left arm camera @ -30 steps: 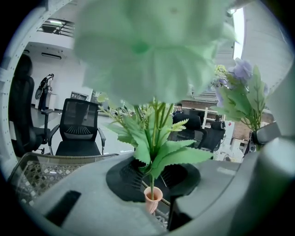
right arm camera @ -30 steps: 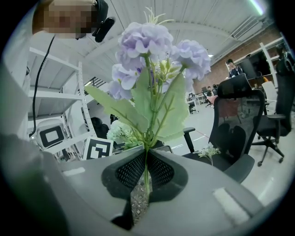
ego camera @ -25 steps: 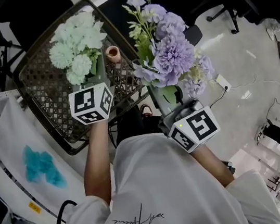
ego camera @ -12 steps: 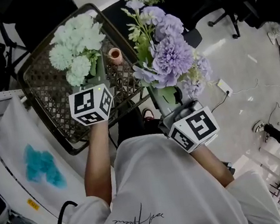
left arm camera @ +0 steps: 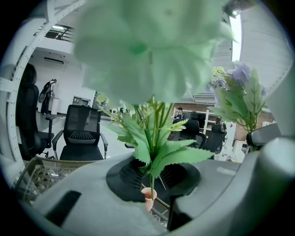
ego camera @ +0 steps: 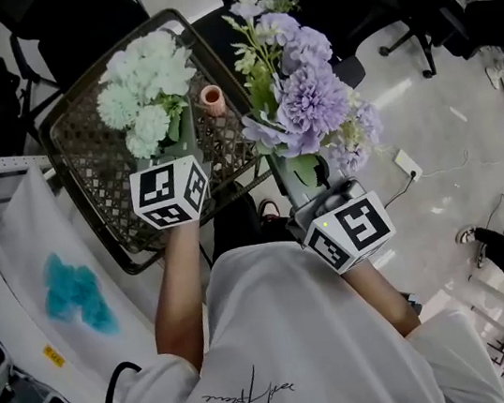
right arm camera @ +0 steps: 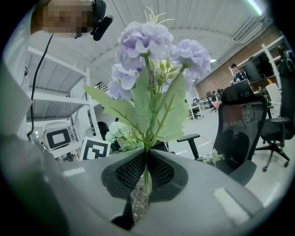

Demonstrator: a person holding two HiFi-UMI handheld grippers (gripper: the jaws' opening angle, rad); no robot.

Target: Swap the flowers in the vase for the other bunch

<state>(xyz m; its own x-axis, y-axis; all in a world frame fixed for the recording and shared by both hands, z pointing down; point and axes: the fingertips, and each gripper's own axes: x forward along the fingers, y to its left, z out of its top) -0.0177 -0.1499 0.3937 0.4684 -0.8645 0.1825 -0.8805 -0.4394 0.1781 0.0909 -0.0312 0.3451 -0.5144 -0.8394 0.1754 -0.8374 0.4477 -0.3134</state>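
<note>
While left hand-held gripper (left arm camera: 154,179) clamps green bunch (left arm camera: 138,46), vase (left arm camera: 148,197) beyond jaws.

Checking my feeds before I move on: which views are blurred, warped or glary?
Left gripper view: the green flowers fill the top as an out-of-focus blur, their leaves below are sharp, and fisheye bends the edges. Right gripper view: the purple flowers are crisp, with the same fisheye bending. Head view: sharp, with bright glare on the floor at right.
</note>
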